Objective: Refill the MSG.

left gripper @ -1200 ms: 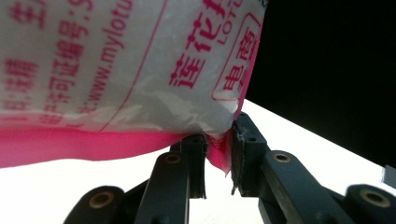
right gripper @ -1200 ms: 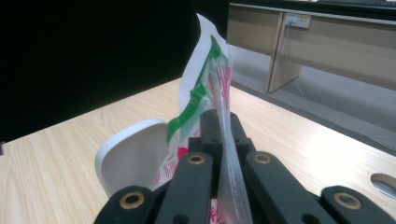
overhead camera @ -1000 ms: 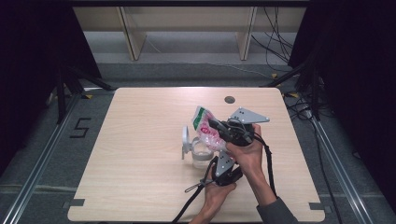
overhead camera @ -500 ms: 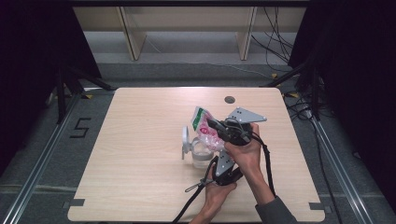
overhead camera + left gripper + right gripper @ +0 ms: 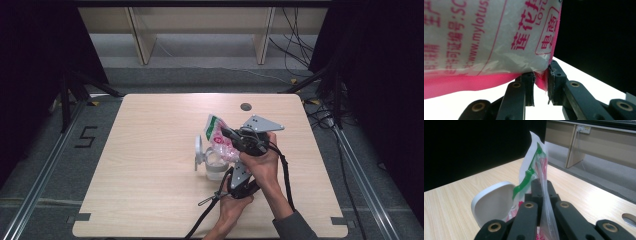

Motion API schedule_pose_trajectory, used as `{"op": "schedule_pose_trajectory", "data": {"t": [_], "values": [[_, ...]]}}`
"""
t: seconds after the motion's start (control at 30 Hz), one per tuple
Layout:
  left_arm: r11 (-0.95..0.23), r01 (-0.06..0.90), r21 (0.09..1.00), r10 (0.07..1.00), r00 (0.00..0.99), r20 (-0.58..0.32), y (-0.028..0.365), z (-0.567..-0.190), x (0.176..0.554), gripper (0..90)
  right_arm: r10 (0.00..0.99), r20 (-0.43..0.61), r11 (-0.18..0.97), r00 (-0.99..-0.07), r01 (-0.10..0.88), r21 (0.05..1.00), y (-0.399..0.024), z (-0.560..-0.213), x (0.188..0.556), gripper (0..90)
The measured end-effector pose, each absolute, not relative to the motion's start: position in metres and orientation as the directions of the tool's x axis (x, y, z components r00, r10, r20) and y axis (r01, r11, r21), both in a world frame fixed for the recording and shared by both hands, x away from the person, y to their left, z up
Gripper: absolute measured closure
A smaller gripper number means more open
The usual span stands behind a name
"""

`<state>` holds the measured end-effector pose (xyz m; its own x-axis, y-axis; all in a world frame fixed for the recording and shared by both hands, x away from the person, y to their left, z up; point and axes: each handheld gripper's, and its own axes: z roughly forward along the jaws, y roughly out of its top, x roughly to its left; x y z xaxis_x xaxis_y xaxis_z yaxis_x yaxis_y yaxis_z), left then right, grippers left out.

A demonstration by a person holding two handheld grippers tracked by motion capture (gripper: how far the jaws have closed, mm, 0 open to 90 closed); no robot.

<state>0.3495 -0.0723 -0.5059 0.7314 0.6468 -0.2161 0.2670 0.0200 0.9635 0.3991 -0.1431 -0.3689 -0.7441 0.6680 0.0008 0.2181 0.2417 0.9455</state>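
Observation:
A white and pink plastic bag (image 5: pixel 216 131) with a green strip at its top is held tilted over a clear container (image 5: pixel 215 169), whose white lid (image 5: pixel 199 151) stands open at its left. My right gripper (image 5: pixel 229 135) is shut on the bag's upper side; in the right gripper view the film (image 5: pixel 535 162) runs up between the jaws, and the lid (image 5: pixel 491 203) lies lower left. My left gripper (image 5: pixel 232 174) comes from below. In the left gripper view the bag (image 5: pixel 486 37) looms above, and its pink bottom corner sits pinched in the left gripper (image 5: pixel 540 81).
The wooden table (image 5: pixel 150 150) has a round cable hole (image 5: pixel 245 106) near its far edge. Wooden shelving (image 5: pixel 200 30) stands on the floor beyond it. Black stands and cables flank the table. A strap (image 5: pixel 285 170) hangs from the right hand.

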Motion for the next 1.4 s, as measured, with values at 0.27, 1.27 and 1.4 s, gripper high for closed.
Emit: {"op": "schedule_pose_trajectory", "data": {"t": [0.27, 1.27, 1.4], "values": [[0.021, 0.266, 0.964, 0.647, 0.731, -0.216, -0.072, -0.506, 0.349, 77.0, 0.672, -0.022, 0.251, -0.740, 0.200, 0.947, -0.142, -0.370, 0.401, 90.0], [0.052, 0.249, 0.967, 0.649, 0.728, -0.223, -0.072, -0.505, 0.351, 77.0, 0.656, -0.061, 0.296, -0.752, 0.182, 0.937, -0.135, -0.368, 0.401, 90.0], [0.000, 0.241, 0.971, 0.654, 0.734, -0.182, -0.068, -0.504, 0.352, 77.0, 0.660, -0.044, 0.286, -0.750, 0.197, 0.938, -0.132, -0.368, 0.400, 90.0]]}}
